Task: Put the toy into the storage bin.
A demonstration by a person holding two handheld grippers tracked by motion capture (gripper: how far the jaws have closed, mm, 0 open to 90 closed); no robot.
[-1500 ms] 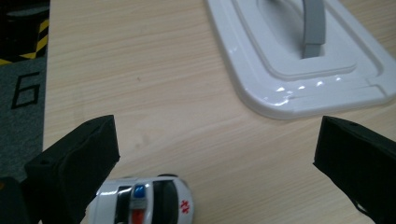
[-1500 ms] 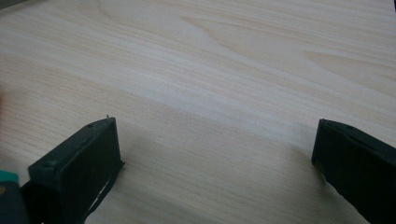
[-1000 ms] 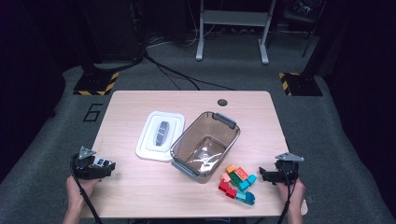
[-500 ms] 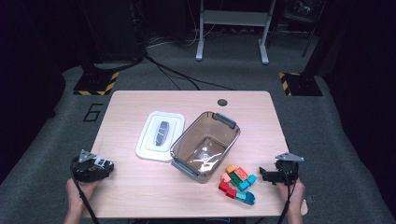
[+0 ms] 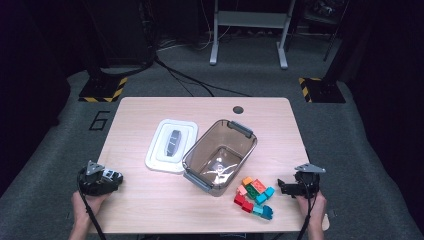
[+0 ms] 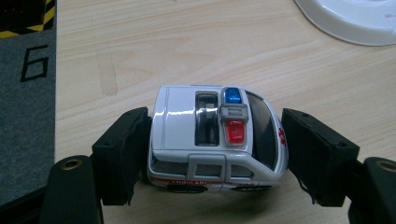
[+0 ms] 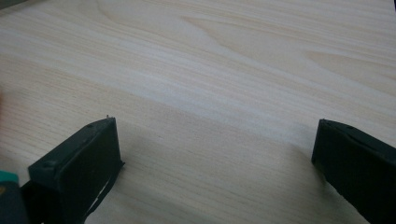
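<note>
Left gripper [image 5: 116, 179] is being held low at the near left corner of the surface [image 5: 210, 107], gripped by the person's left hand [image 5: 82, 207]. In the left gripper view its fingers [image 6: 122, 154] are bracketing a white toy ambulance [image 6: 217, 137]. The fingers have just been closing on it: the left pad is being pressed against the rear end, while the right pad is sitting just beside the windscreen end, and contact there cannot be told. The ambulance is resting on its wheels on the wood, with the blue and red roof lights facing up.

Right gripper [image 5: 283, 188] is being held at the near right edge of the surface. In the right gripper view its fingers [image 7: 77, 172] are being kept wide apart over bare wood, with nothing between them.

A cluster of coloured bricks [image 5: 254, 196] is lying just beside the right gripper. A clear brown bin [image 5: 220, 155] is standing mid-surface, and its white lid [image 5: 171, 145] is lying flat beside it, touching or nearly touching the bin's left wall.
</note>
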